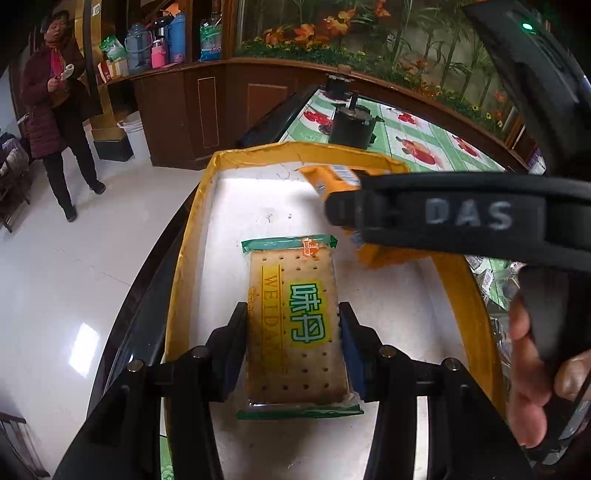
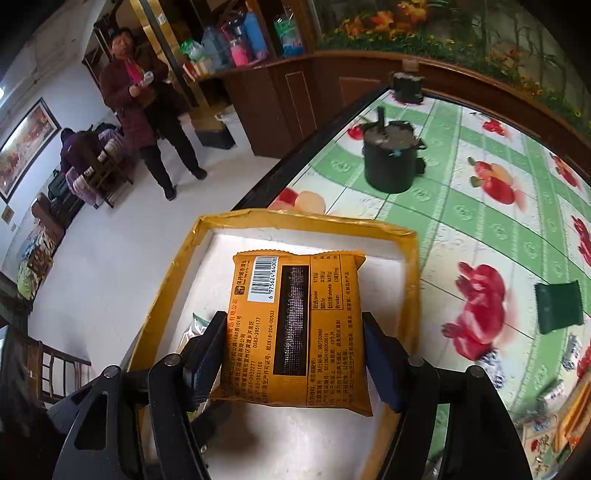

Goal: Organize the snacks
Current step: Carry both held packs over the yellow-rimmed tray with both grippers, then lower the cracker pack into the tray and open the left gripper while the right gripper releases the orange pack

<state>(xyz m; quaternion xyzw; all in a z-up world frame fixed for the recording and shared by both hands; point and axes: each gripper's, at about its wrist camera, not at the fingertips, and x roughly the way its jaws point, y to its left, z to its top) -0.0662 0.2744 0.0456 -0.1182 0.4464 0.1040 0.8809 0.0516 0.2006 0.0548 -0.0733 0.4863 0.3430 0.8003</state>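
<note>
The left gripper clamped a cracker pack low over the white floor of the tray. The right gripper clamped an orange pack above the same tray, on a fruit-print tablecloth.

This looks like a small eatery or family dining hall. A dark wooden counter carries thermos flasks and large water bottles, a planter of artificial flowers lines the wall, and a fruit-print oilcloth covers the table. A person in a padded coat stands on the glossy white tile floor beside wooden chairs.
</note>
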